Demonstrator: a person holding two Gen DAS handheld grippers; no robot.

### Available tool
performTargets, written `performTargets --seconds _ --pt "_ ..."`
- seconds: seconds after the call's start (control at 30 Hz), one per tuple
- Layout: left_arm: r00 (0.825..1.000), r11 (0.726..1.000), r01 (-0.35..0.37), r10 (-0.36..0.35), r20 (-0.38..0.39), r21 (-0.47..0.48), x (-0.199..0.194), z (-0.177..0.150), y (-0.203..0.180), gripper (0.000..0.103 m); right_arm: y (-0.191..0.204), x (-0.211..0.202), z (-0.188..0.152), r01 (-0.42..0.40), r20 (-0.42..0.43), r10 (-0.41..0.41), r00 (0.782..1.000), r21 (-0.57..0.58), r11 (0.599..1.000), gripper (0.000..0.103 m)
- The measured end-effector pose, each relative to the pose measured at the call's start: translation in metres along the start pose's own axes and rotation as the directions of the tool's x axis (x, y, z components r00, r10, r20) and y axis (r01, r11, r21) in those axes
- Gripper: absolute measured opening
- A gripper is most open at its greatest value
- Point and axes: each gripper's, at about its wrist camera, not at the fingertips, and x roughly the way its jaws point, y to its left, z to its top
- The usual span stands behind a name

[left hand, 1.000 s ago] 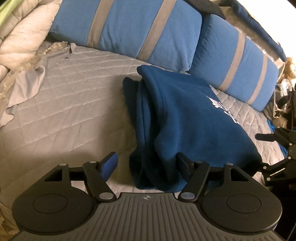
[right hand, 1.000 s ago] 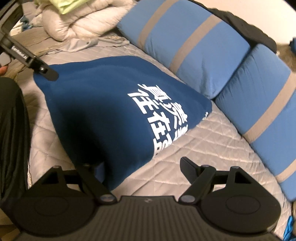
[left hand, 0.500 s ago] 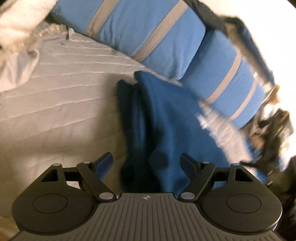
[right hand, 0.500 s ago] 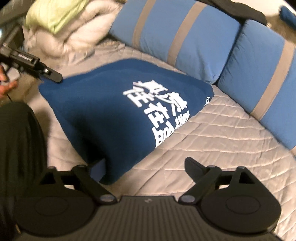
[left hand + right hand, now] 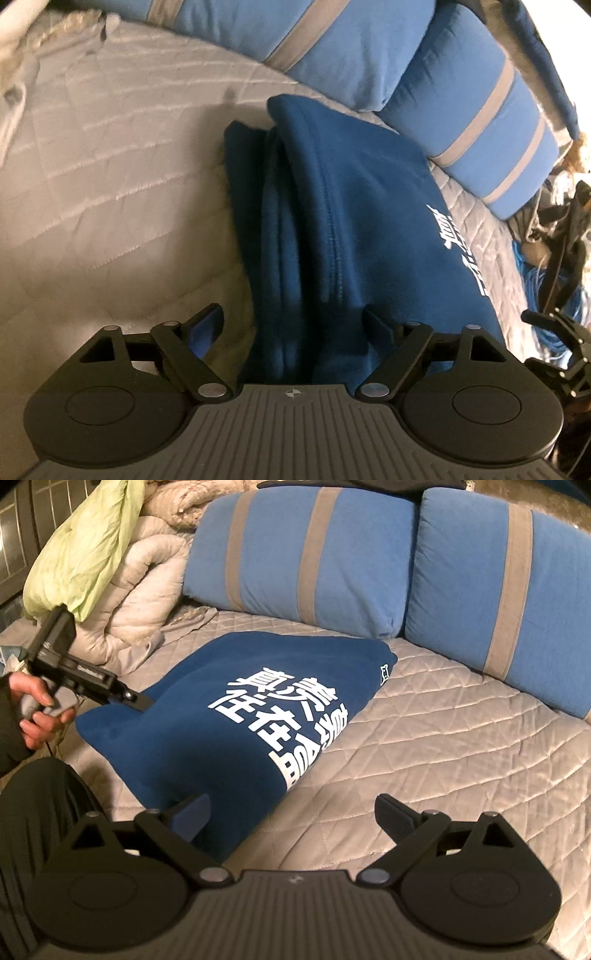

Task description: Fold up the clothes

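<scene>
Letting go after a fold, you have the navy sweatshirt lying folded on the grey quilt (near the blue pillows). Left gripper has just been opening and straddles its layered edge unpinched; right gripper stands wide, empty. Next fold probably needs a fresh edge grip.

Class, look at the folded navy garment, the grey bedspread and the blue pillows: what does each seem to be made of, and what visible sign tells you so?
Navy garment: probably thick fleece or sweatshirt knit; matte, soft rounded folds, white printed characters.
Bedspread: quilted woven fabric with a slight sheen; stitched diamond pattern catches the light.
Pillows: plain matte cloth, perhaps cotton; blue with grey stripes, puffy filling.
</scene>
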Motion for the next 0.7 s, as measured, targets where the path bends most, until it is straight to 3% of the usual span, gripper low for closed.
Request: performTargets --seconds 0.07,0.23,0.33,0.5,0.6,0.63,0.7 --pt "0.998 0.997 0.056 -0.057 -0.014 -0.059 0.003 -0.001 0.014 0.09 -0.002 -0.001 0.0 -0.012 0.006 0.012 1.0 0.007 1.0 0.1" --pt "0.981 0.963 0.196 -0.193 0.035 -0.185 0.002 -0.011 0.039 0.089 -0.012 0.0 0.002 -0.043 0.007 0.043 0.999 0.069 0.997 0.1" --pt "0.946 0.908 0.316 -0.324 0.017 -0.274 0.009 -0.017 0.048 0.089 -0.021 0.003 0.004 -0.082 -0.003 0.083 0.997 0.122 0.989 0.1" --pt "0.928 0.88 0.366 -0.368 0.052 -0.304 0.013 -0.024 0.055 0.086 -0.036 0.011 0.011 -0.155 0.008 0.157 0.988 0.21 0.965 0.1" --pt "0.922 0.856 0.375 -0.385 0.045 -0.356 0.02 -0.024 0.057 0.068 -0.048 0.018 0.018 -0.18 0.026 0.18 0.983 0.26 0.949 0.101" --pt "0.916 0.841 0.383 -0.399 0.039 -0.382 0.026 -0.026 0.059 0.052 -0.051 0.022 0.021 -0.187 0.029 0.186 0.982 0.266 0.946 0.101" --pt "0.905 0.815 0.4 -0.423 0.04 -0.42 0.033 -0.027 0.062 0.045 -0.058 0.031 0.028 -0.201 0.037 0.199 0.979 0.287 0.937 0.101"
